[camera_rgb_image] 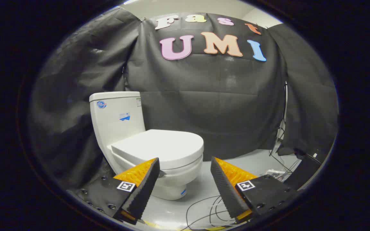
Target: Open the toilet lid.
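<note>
Plainly, the toilet lid [159, 144] lies flat and closed on the bowl [175, 175], just beyond the fingers. The gripper [185, 166] is spread wide and empty, probably to take the lid's front edge. Loose cables [204, 208] trail across the floor [252, 163] below.

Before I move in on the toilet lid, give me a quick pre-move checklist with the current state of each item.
1. Tongs open, nothing held between them: ok.
2. Toilet lid in view, closed flat on the seat, front edge just beyond the fingers: ok.
3. Tongs touching the lid: not ok, there is a gap to close first.
4. Lid edge centred between the fingers: not ok, it sits nearer the left finger.
5. Cables on the floor below the tongs, to the side of the toilet base: ok, but keep above them.
6. Gap under the lid edge for a finger: cannot tell.
</note>
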`<action>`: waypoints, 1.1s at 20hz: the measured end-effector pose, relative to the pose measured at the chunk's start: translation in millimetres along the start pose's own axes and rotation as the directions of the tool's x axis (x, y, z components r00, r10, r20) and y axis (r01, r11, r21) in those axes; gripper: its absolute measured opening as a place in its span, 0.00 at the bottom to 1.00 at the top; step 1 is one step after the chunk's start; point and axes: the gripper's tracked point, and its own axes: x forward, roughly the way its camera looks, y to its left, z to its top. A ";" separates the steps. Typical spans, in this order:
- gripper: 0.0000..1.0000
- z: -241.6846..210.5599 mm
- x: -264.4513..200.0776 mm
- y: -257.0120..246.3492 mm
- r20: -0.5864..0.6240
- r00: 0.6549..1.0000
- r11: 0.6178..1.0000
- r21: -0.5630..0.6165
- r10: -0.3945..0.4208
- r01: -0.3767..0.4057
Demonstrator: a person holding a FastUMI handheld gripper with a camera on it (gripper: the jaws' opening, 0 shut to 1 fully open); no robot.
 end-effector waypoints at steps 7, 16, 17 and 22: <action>0.99 2.6 6.8 7.6 0.014 1.000 0.999 0.048 0.011 -0.012; 0.99 2.3 20.0 9.1 -0.005 0.999 0.994 0.107 0.037 -0.037; 0.99 1.5 21.5 15.1 -0.015 0.998 0.986 0.153 0.063 -0.060; 0.99 -26.5 36.5 55.0 -0.170 0.966 0.927 0.353 0.193 -0.124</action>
